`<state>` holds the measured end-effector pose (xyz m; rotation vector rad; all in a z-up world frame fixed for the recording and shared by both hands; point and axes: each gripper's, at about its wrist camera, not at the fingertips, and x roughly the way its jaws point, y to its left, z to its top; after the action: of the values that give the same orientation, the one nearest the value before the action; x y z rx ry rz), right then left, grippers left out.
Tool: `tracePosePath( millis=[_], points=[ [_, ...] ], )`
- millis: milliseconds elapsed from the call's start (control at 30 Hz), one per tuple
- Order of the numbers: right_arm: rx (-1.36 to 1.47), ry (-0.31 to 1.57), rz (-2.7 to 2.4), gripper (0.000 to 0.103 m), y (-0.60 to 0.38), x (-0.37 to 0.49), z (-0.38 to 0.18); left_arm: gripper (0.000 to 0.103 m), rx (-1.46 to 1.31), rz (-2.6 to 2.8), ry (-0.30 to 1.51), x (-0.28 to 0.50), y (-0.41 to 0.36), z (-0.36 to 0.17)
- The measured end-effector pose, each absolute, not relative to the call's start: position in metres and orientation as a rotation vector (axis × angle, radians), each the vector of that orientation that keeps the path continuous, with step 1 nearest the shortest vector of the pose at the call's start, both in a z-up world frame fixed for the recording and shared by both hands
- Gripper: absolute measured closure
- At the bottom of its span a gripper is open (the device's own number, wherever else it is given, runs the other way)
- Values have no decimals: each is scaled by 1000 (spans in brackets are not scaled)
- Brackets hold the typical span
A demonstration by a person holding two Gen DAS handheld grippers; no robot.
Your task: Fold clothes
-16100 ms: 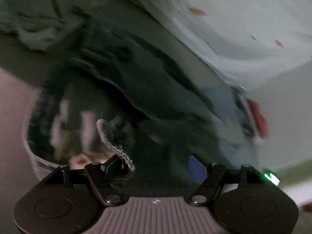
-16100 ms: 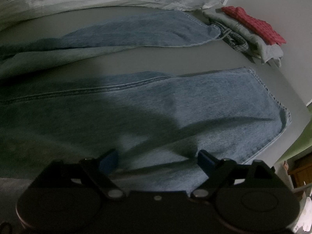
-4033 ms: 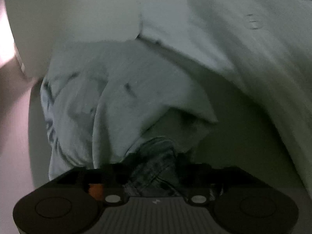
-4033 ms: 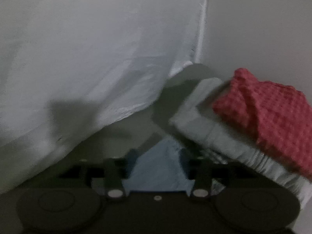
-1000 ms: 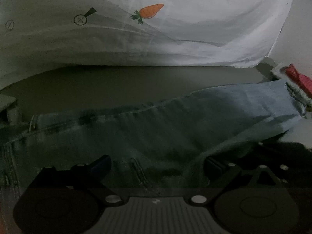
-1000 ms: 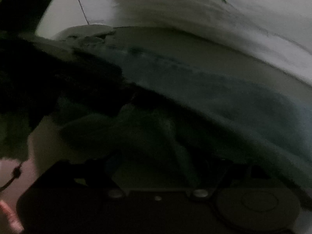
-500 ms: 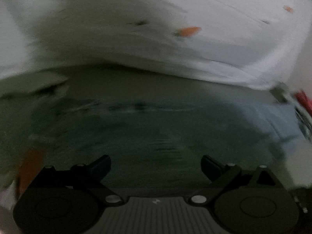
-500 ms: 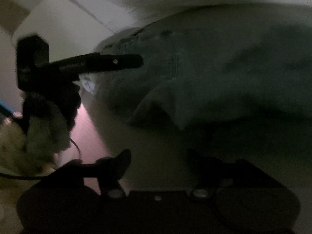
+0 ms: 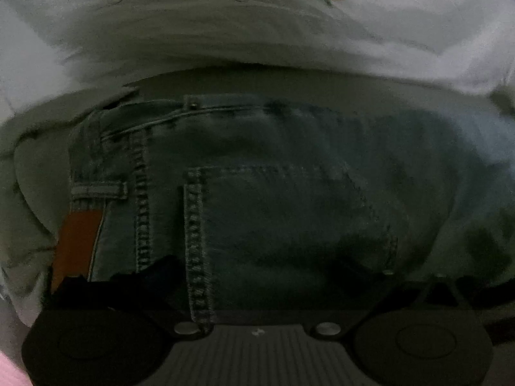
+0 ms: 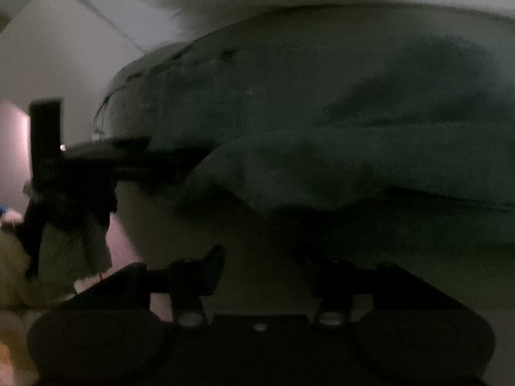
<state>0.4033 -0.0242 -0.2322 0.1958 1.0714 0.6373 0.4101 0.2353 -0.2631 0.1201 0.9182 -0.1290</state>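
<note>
A pair of blue jeans [image 9: 289, 193] lies flat on the grey surface, folded leg on leg. The left wrist view shows its waistband, a belt loop, a back pocket and an orange patch [image 9: 77, 241] up close. My left gripper [image 9: 257, 276] sits low over the seat of the jeans, jaws spread wide, denim between them but not pinched. In the right wrist view the jeans [image 10: 322, 128] lie ahead, dim and blurred. My right gripper [image 10: 260, 263] is open and empty, just short of the near fold. The left gripper [image 10: 128, 157] shows there at the left, over the waistband.
A white sheet with carrot prints [image 9: 257, 16] lies bunched along the far side. A pale wall [image 10: 64, 48] stands at the left of the right wrist view. The scene is dark and motion-blurred.
My left gripper has dropped closer to the jeans' waist end, the pocket now filling its view. My right gripper has swung left toward the waist and come nearer the fold.
</note>
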Motion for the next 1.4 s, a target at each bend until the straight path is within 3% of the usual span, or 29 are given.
tracePosePath(
  millis=[100,233,433,667,800,900,933,967,1000,1400],
  points=[
    [202,918,579,70,-30,403,-201,0,114,-136,915,408,240,-264],
    [232,775,467,70,-38,421,-177,0,72,-135,917,410,245,-265],
    [53,994,428,76,-9,432,-236,0,58,-146,912,412,245,-266],
    [29,1043,458,76,-19,403,-227,0,-61,-100,922,423,250,-251],
    [68,957,400,76,-13,412,-214,0,-57,-124,852,425,244,-233],
    [127,892,322,77,-18,433,-208,0,-91,-109,912,439,245,-246],
    [121,871,279,80,-18,444,-210,0,-102,-104,932,444,246,-251],
    [113,854,240,91,-17,456,-212,0,-120,-94,947,448,247,-256],
    [88,863,222,95,-13,471,-215,0,-145,-78,955,450,250,-262],
    [-22,858,202,96,15,595,-240,0,-156,-31,910,452,247,-272]
  ],
)
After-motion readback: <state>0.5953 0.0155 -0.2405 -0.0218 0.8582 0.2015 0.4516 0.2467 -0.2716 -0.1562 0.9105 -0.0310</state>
